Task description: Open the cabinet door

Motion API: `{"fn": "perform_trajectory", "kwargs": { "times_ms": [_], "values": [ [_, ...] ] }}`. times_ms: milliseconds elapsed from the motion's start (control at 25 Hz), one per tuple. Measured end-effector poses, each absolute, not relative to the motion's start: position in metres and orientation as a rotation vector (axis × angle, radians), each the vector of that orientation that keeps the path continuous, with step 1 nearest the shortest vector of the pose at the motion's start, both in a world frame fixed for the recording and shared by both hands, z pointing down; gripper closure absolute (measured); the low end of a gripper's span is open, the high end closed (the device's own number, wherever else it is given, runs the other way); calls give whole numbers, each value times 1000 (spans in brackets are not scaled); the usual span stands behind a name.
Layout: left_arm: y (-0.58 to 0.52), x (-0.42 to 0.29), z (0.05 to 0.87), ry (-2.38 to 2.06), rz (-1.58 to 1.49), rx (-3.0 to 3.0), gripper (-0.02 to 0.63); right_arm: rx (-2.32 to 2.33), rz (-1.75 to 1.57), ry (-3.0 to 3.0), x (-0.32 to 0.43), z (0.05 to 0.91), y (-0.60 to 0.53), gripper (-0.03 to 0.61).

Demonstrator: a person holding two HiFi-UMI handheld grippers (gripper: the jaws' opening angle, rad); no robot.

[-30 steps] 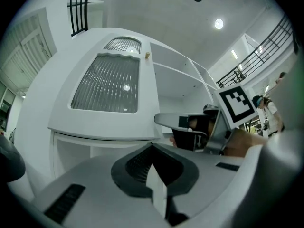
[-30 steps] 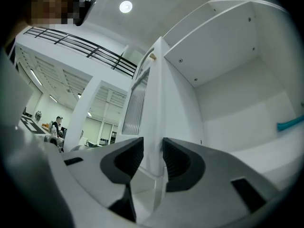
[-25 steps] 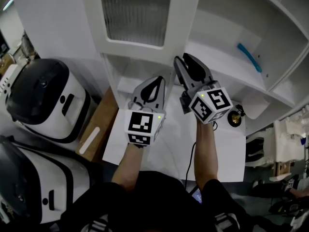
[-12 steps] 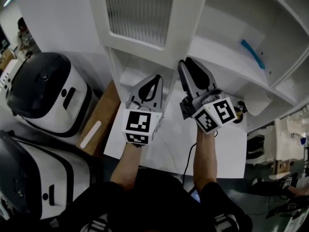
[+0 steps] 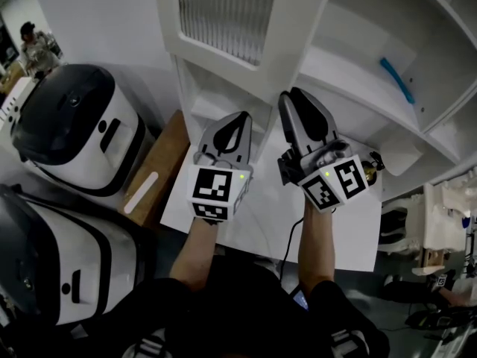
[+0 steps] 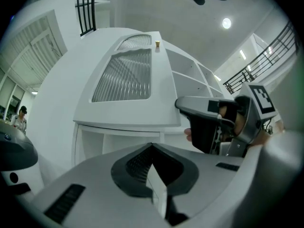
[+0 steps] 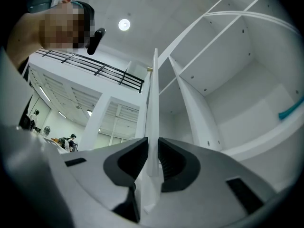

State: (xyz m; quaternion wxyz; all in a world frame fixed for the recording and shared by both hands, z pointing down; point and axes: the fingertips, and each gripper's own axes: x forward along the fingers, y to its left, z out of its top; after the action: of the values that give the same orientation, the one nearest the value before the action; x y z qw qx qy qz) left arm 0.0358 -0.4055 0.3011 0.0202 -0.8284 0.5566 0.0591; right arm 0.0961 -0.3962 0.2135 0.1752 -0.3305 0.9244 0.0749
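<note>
The white cabinet door (image 5: 292, 47) with a ribbed glass pane stands swung out from the cabinet at the top of the head view. My right gripper (image 5: 296, 98) reaches up to the door's lower free edge. In the right gripper view that edge (image 7: 153, 99) runs edge-on between the jaws of the right gripper (image 7: 153, 148), which have just been closing and now press on it. My left gripper (image 5: 242, 118) hangs beside it, below the door, shut and empty. In the left gripper view the door (image 6: 126, 75) faces me above the left gripper (image 6: 152, 148), with the right gripper (image 6: 185, 104) at the door's right edge.
Open white shelves (image 5: 350, 73) lie behind the door, with a blue strip (image 5: 395, 79) on one. Two black-and-white appliances (image 5: 67, 133) (image 5: 52, 267) stand at the left beside a brown board (image 5: 153, 181). A white table top (image 5: 339, 233) lies below my arms.
The right gripper's jaws have narrowed onto the door's edge. Both grippers and the door have shifted a little to the right in the head view.
</note>
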Motion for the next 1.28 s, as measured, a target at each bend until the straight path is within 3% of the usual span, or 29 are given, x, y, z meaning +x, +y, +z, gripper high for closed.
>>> {"fn": "perform_trajectory", "kwargs": {
  "times_ms": [1280],
  "values": [
    [-361,6,308,1792,201,-2520,609,-561,172,2721,47,213,-327,499]
  ]
}}
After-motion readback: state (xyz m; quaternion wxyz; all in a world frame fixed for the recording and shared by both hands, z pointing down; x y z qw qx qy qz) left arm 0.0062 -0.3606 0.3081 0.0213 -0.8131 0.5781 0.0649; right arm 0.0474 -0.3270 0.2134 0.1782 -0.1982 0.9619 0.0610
